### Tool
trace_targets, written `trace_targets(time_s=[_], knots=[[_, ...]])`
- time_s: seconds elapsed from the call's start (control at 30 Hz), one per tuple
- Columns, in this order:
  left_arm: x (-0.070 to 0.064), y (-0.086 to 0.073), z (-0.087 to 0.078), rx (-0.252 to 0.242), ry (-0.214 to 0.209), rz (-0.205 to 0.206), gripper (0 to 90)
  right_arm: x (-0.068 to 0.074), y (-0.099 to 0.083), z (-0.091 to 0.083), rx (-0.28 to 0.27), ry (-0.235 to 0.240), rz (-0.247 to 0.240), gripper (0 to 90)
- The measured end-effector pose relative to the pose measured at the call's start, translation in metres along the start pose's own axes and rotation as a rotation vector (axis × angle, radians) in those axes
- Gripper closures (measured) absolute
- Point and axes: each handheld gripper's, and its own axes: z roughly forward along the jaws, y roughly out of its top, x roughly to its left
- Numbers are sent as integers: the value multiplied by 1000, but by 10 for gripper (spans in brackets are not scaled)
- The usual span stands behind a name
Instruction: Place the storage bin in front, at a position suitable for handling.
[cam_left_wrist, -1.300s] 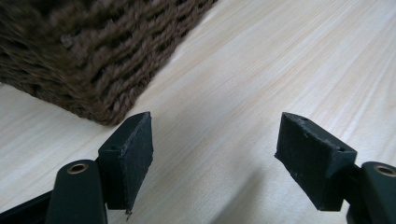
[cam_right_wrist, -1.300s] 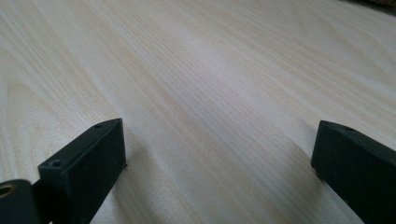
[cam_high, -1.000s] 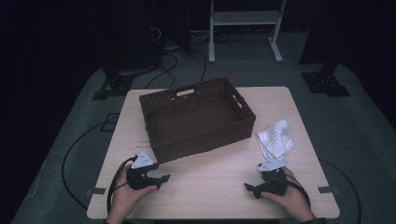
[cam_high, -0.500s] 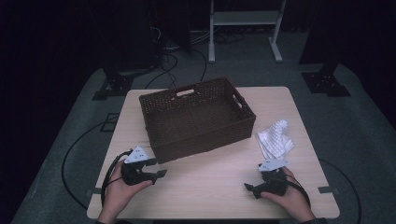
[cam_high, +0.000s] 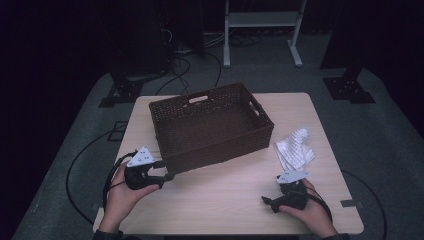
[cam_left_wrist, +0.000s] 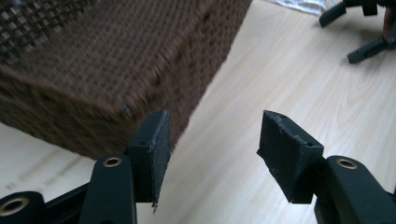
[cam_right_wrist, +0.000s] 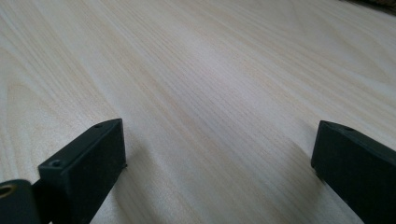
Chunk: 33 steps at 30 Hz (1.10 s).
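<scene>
High view: your left gripper (cam_high: 165, 176), jaws apart and empty, sits just beside the basket's (cam_high: 210, 127) near-left corner; your right gripper (cam_high: 267, 202), wide open, rests near the white cloth (cam_high: 295, 147).

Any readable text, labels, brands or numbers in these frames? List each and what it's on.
None readable.
Wicker basket: no label or tag.
White cloth: a woven pattern, no print.
Left hand-held gripper and right hand-held gripper: plain black jaws, no markings.
Grey plates on the grippers in the high view: small dots, no characters.
Table: bare wood grain.
</scene>
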Motion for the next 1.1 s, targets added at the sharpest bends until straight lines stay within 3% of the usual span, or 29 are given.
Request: trace_targets(time_s=[0.43, 0.7, 0.9, 1.1], knots=[[22, 34, 3, -6, 24, 28, 441, 0, 0, 0, -1, -1, 1, 24], [46, 52, 5, 2, 30, 28, 440, 0, 0, 0, 0, 1, 0, 24], [64, 63, 10, -9, 59, 13, 436, 0, 0, 0, -1, 0, 3, 24], [88, 75, 19, 9, 97, 35, 428, 0, 0, 0, -2, 0, 2, 24]])
